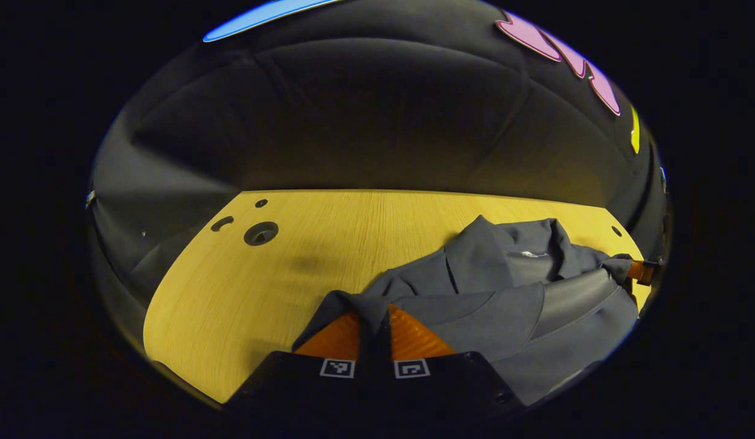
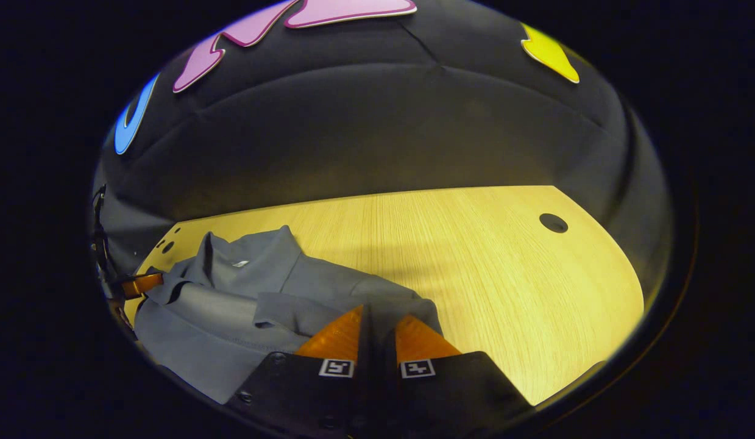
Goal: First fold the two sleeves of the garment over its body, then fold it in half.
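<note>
A grey collared garment (image 1: 493,292) lies bunched on the wooden table (image 1: 243,286), collar toward the far side. In the left gripper view my left gripper (image 1: 375,310) is shut on a fold of its cloth at the garment's left edge, and the cloth rises between the two fingers. In the right gripper view the garment (image 2: 231,299) spreads to the left, and my right gripper (image 2: 380,311) is shut on its right edge. Each view shows the other gripper far off, pinching the opposite side: the right gripper (image 1: 642,271) and the left gripper (image 2: 142,283).
The table (image 2: 505,286) has bare wood to the left of the garment in the left gripper view and to the right in the right gripper view. Round cable holes (image 1: 261,233) (image 2: 553,222) sit near its far corners. The black booth wall stands close behind.
</note>
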Available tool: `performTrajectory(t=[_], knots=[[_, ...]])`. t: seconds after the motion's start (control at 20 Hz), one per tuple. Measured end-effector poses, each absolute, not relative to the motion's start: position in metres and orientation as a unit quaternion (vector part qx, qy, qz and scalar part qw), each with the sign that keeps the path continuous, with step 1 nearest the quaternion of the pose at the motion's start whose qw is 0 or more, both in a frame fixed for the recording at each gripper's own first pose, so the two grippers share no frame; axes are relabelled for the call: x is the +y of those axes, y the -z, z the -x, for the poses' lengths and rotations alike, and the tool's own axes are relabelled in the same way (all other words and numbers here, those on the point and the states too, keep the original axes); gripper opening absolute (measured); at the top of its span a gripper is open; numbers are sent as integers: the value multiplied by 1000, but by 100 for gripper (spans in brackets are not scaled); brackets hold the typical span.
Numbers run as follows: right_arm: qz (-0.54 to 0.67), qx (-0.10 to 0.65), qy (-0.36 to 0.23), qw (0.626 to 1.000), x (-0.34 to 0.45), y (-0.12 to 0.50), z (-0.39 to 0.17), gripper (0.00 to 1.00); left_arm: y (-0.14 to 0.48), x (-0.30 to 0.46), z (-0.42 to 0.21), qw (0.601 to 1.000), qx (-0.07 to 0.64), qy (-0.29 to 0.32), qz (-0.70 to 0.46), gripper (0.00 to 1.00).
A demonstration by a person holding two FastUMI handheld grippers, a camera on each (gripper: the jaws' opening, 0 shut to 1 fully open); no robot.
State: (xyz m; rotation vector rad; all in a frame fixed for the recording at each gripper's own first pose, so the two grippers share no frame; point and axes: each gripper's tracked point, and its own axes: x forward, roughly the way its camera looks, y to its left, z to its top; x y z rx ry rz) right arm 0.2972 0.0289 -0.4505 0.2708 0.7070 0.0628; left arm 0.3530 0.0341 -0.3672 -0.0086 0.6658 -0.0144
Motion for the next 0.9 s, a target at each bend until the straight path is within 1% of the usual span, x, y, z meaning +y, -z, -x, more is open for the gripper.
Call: performTrajectory(t=[0.05, 0.1, 0.2, 0.25, 0.3, 0.35, 0.4, 0.45, 0.5, 0.6, 0.7, 0.75, 0.8, 0.9], knots=[[-133, 349, -30, 927, 28, 450, -295, 15, 368, 35, -352, 944, 330, -1, -5, 13], [-128, 353, -24, 927, 23, 448, -293, 19, 365, 37, -350, 942, 334, -9, -13, 26], [-111, 347, -19, 931, 19, 440, -285, 59, 360, 41, -342, 944, 328, -17, -25, 50], [-105, 344, -17, 933, 17, 437, -284, 83, 356, 40, -339, 946, 321, -17, -29, 53], [-104, 340, -19, 934, 19, 432, -279, 88, 350, 38, -334, 949, 314, -14, -32, 60], [-103, 336, -18, 936, 17, 425, -275, 94, 343, 35, -328, 952, 304, -8, -34, 63], [-105, 331, -19, 938, 17, 417, -271, 99, 336, 31, -322, 956, 292, 2, -33, 75], [-110, 325, -21, 939, 18, 408, -267, 99, 328, 23, -315, 959, 281, 17, -25, 80], [-115, 320, -28, 940, 21, 397, -264, 99, 318, 13, -308, 961, 273, 33, -14, 87], [-105, 304, -38, 946, 24, 372, -251, 99, 297, 4, -284, 964, 261, 51, -8, 89], [-90, 285, -47, 953, 23, 347, -235, 99, 278, 1, -265, 966, 252, 54, -10, 89], [-93, 276, -52, 955, 25, 331, -224, 99, 266, -3, -254, 968, 246, 57, -9, 87], [-98, 269, -54, 957, 27, 318, -214, 99, 254, -6, -241, 969, 240, 60, -4, 89], [-103, 253, -60, 960, 24, 291, -190, 99, 229, -13, -218, 972, 225, 71, 7, 89]])
